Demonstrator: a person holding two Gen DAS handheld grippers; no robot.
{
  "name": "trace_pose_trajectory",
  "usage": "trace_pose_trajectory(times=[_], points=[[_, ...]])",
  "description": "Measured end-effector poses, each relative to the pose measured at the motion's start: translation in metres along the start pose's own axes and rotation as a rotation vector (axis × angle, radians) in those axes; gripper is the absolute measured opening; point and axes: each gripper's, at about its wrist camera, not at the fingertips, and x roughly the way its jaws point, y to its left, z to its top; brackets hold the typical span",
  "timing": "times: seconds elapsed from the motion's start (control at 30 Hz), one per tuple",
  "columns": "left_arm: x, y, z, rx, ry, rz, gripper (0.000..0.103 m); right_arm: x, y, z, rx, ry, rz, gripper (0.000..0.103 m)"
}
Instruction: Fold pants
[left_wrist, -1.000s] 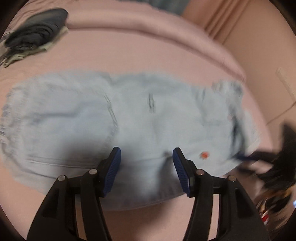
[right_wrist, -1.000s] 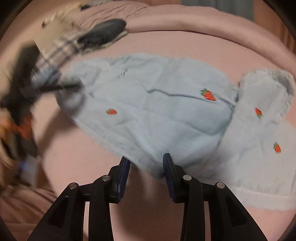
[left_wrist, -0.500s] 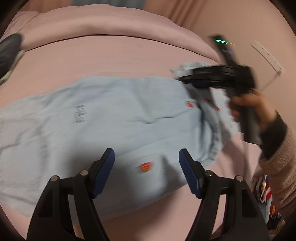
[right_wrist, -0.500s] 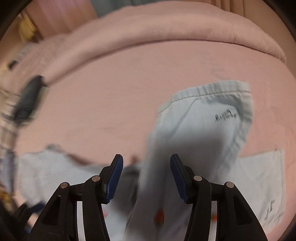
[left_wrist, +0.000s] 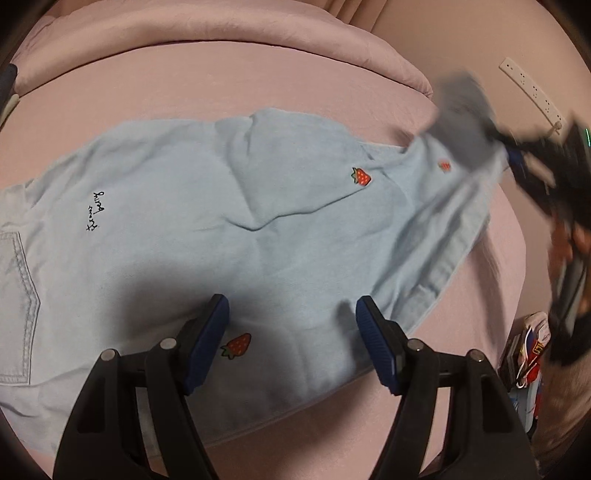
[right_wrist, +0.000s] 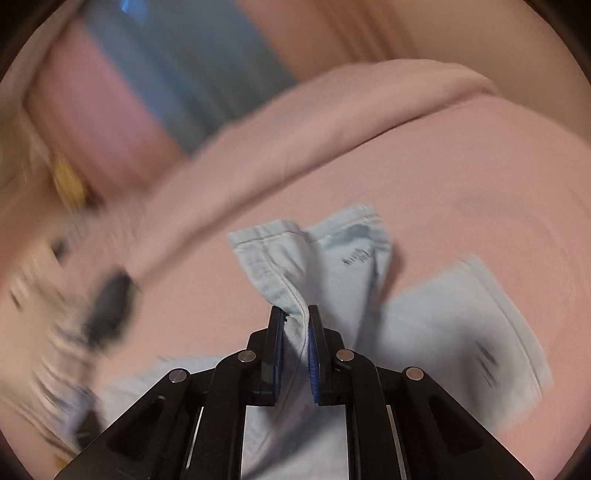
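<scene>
Across the pink-sheeted bed (left_wrist: 229, 85) lay the light blue denim pants with small red strawberry embroideries (left_wrist: 258, 206), spread mostly flat. Through the left wrist camera I saw a stitched back pocket (left_wrist: 16, 295) at the far left edge and black script lettering (left_wrist: 95, 211) on the cloth nearby. One strawberry (left_wrist: 361, 176) sat mid-fabric; another (left_wrist: 236, 345) lay just beside my left gripper's near finger.

My left gripper (left_wrist: 291, 325) hovered over the lower edge of the pants, jaws spread wide, holding nothing. Its shadow fell dark on the denim beneath.

At the right edge of that view my right gripper (left_wrist: 532, 158) appeared as a blur, with one end of the pants raised toward it off the bed.

The right wrist camera confirmed the hold: my right gripper (right_wrist: 295, 314) had its jaws nearly closed, pinching a seamed fold of the denim (right_wrist: 291, 273) between the blue pads (right_wrist: 312, 354). A hemmed end stood above the jaws; the rest draped down onto the bed. A rolled pink duvet (right_wrist: 295, 125) ran along the far side. The left background was too blurred to read.
</scene>
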Motion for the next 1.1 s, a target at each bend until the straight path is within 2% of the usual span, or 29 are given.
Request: trace_pose_trajectory(times=[0.07,0.13,0.2,0.27,0.3,0.37,0.47,0.53,0.6,0.67,0.77,0.83,0.9,0.97,1.0,1.1], points=[[0.0,-0.002,0.001,0.003,0.004,0.002,0.071,-0.012,-0.038,-0.016,0.092,-0.002,0.007,0.013],[0.0,-0.004,0.006,0.015,0.011,0.014,0.072,-0.008,-0.084,-0.032,0.217,0.046,-0.003,0.013],[0.002,-0.007,0.008,0.027,0.018,0.029,0.072,-0.008,-0.119,-0.048,0.358,0.072,0.035,0.026],[0.004,-0.011,0.009,0.039,0.023,0.045,0.072,-0.01,-0.138,-0.049,0.44,0.033,0.091,0.028],[0.005,-0.013,0.009,0.042,0.024,0.053,0.072,-0.013,-0.142,-0.05,0.461,0.006,0.127,0.039],[0.009,-0.016,0.011,0.05,0.026,0.07,0.072,-0.011,-0.135,-0.053,0.464,-0.034,0.145,0.049],[0.018,-0.021,0.015,0.057,0.027,0.085,0.074,-0.009,-0.128,-0.046,0.44,-0.045,0.105,0.049],[0.021,-0.02,0.017,0.046,0.026,0.078,0.075,-0.004,-0.122,-0.039,0.428,-0.034,0.074,0.044],[0.02,-0.02,0.017,0.026,0.022,0.067,0.075,0.001,-0.105,-0.029,0.353,-0.024,0.002,0.012],[0.019,-0.017,0.015,0.013,0.017,0.057,0.075,0.005,-0.089,-0.016,0.295,-0.015,-0.035,0.007],[0.021,-0.019,0.016,-0.001,0.007,0.055,0.075,0.018,-0.066,0.007,0.2,0.011,-0.053,0.006],[0.021,-0.02,0.017,-0.004,0.003,0.059,0.075,0.009,-0.042,0.023,0.122,-0.021,0.021,0.005],[0.021,-0.02,0.018,-0.02,-0.005,0.057,0.075,-0.016,-0.023,0.035,0.076,-0.118,0.129,0.005],[0.02,-0.02,0.018,-0.046,-0.018,0.045,0.075,-0.035,-0.021,0.038,0.056,-0.159,0.125,0.005],[0.015,-0.015,0.014,-0.054,-0.017,0.043,0.075,-0.034,-0.028,0.036,0.073,-0.149,0.105,0.005],[0.017,-0.017,0.015,-0.044,-0.017,0.054,0.075,-0.012,-0.067,0.02,0.13,-0.082,-0.026,0.005]])
